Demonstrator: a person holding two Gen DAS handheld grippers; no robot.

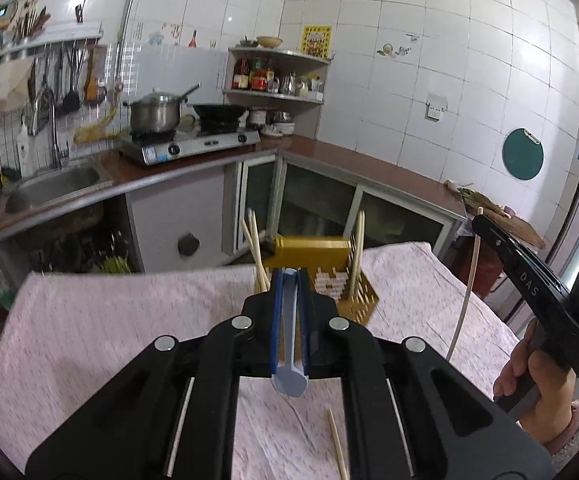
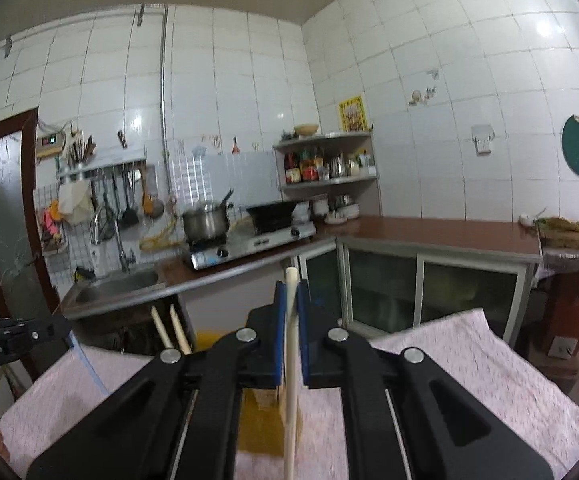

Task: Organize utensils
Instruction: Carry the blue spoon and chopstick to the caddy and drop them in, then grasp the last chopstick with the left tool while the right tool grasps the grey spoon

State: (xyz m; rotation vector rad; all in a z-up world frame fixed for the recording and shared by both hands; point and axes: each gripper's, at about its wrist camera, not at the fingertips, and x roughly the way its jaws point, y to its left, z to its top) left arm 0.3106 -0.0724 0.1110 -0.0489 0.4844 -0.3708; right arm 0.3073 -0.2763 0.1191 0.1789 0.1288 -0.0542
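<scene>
Left tool (image 1: 289, 276) grips blue utensil (image 1: 289, 376); right tool (image 2: 291, 292) grips chopstick (image 2: 290, 380)

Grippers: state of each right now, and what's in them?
Left gripper: closed on a pale blue utensil handle.
Right gripper: closed on a pale wooden chopstick.

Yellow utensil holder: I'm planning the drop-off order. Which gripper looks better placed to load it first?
Probably left. The left gripper, shut on a pale blue utensil, points straight at the yellow holder; the right gripper, gripping a chopstick, aims above it.
</scene>
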